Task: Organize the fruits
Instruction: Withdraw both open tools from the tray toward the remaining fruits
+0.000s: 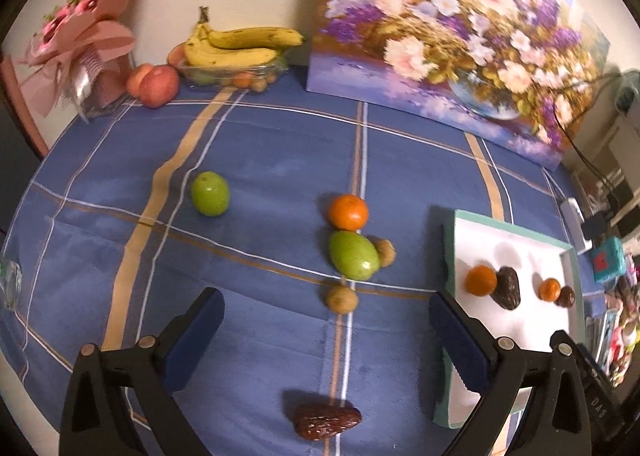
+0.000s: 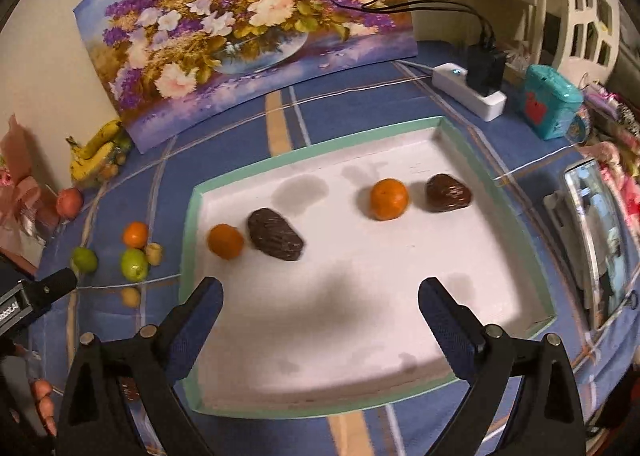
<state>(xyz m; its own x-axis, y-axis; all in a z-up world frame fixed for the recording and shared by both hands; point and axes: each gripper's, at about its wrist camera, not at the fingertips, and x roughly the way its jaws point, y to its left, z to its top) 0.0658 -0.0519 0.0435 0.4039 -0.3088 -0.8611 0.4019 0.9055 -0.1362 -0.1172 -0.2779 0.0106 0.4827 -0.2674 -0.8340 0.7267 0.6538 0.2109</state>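
Left tool (image 1: 324, 340) gapes empty above a date (image 1: 326, 420); right tool (image 2: 320, 320) likewise, tray (image 2: 312, 153) corner hidden

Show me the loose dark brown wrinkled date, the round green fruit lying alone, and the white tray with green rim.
Dark brown wrinkled date (image 1: 326, 420), left wrist view, middle.
Round green fruit (image 1: 210, 193), left wrist view, middle.
White tray with green rim (image 2: 316, 153), right wrist view, far rim.

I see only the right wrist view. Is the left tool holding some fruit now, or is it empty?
Observer: Empty. The left tool is open, with nothing between its fingers.
Operator: Which fruit is nearest to it?
Observer: A dark date lies on the cloth, close in front of the tool and between its two fingers in the left wrist view.
Operator: What is under the bananas?
Observer: They rest on a clear container with small fruits inside.
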